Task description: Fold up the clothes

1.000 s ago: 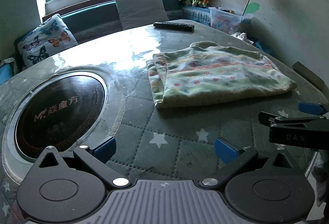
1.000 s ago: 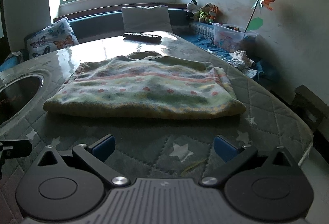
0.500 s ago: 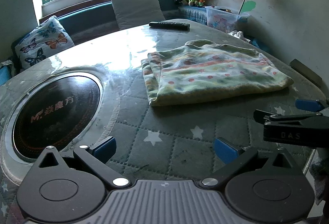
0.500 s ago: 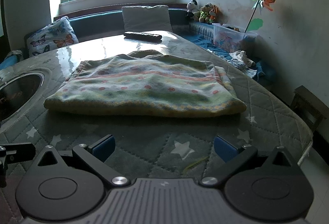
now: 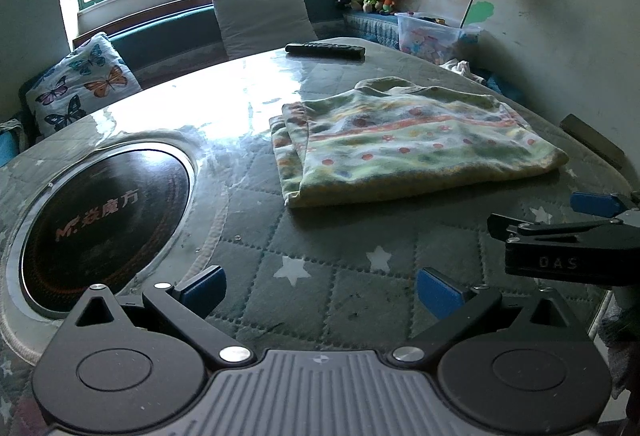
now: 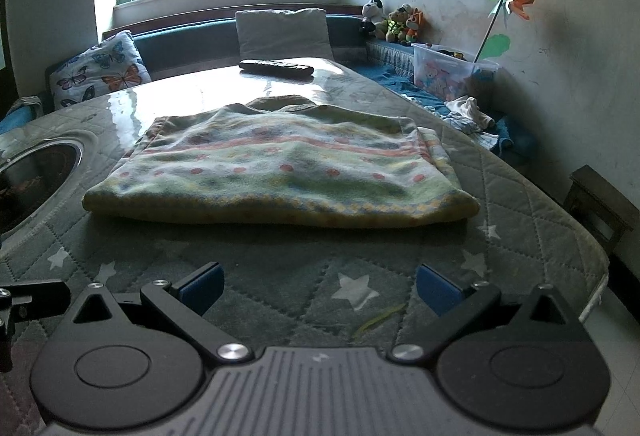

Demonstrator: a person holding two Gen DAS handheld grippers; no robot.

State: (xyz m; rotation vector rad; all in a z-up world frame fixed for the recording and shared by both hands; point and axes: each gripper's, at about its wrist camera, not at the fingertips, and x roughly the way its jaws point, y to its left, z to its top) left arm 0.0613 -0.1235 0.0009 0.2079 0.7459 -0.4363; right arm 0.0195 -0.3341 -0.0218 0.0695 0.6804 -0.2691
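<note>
A folded, pastel patterned garment [image 5: 404, 144] lies flat on the quilted grey table cover [image 5: 320, 256]; it also shows in the right wrist view [image 6: 280, 172]. My left gripper [image 5: 320, 288] is open and empty, above the table's near edge, short of the garment. My right gripper [image 6: 318, 286] is open and empty, just in front of the garment's near folded edge. The right gripper also shows at the right edge of the left wrist view [image 5: 572, 236].
A round black hotplate [image 5: 100, 220] is set into the table at the left. A black remote control [image 5: 324, 50] lies at the far side. Cushions [image 5: 260, 18], a plastic box [image 5: 436, 34] and loose clothes [image 6: 468, 114] lie on the bench beyond. A wooden stool [image 6: 600, 204] stands at the right.
Both grippers have drawn back a little from the garment and stayed open. The garment has not moved.
</note>
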